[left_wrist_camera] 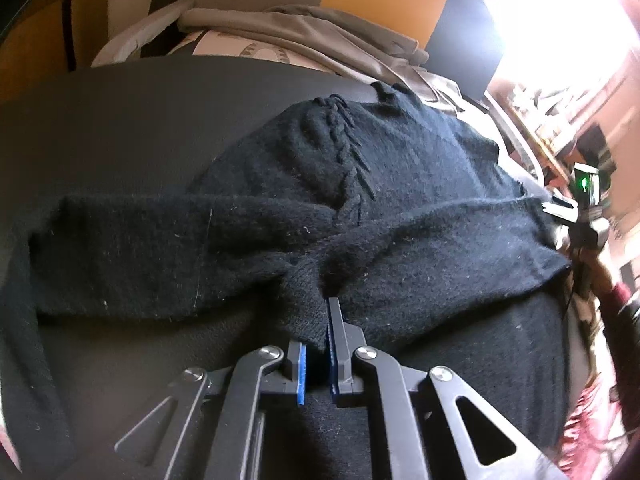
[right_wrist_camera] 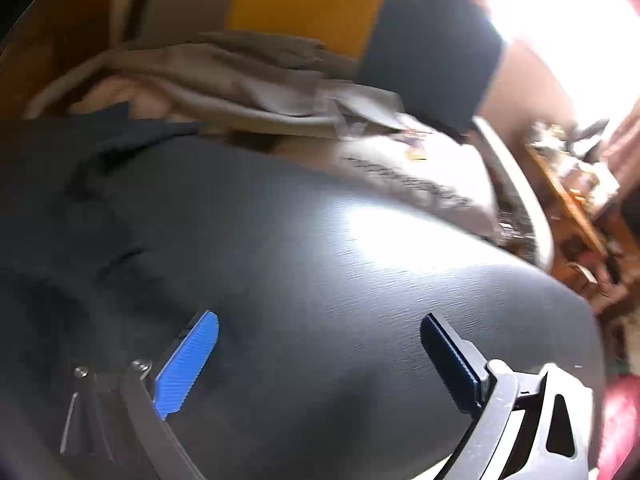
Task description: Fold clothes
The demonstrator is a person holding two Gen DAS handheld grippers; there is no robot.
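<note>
The left gripper (left_wrist_camera: 320,320) pinches a fold of the black sweater (left_wrist_camera: 360,184) to steady it, while the right gripper (right_wrist_camera: 320,344) hangs spread wide and empty over the dark mat (right_wrist_camera: 340,248).

Dark grey pad (left_wrist_camera: 160,120) carries it all. Black knit (left_wrist_camera: 400,184) lies on it, rumpled, partly folded over itself. Beige clothes (left_wrist_camera: 320,36) piled at far edge, partly on the pad.

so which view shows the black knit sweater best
The left wrist view: the black knit sweater fills the frame in focus, pinched in the left gripper. The right wrist view shows only a blurred dark edge at its left.
</note>
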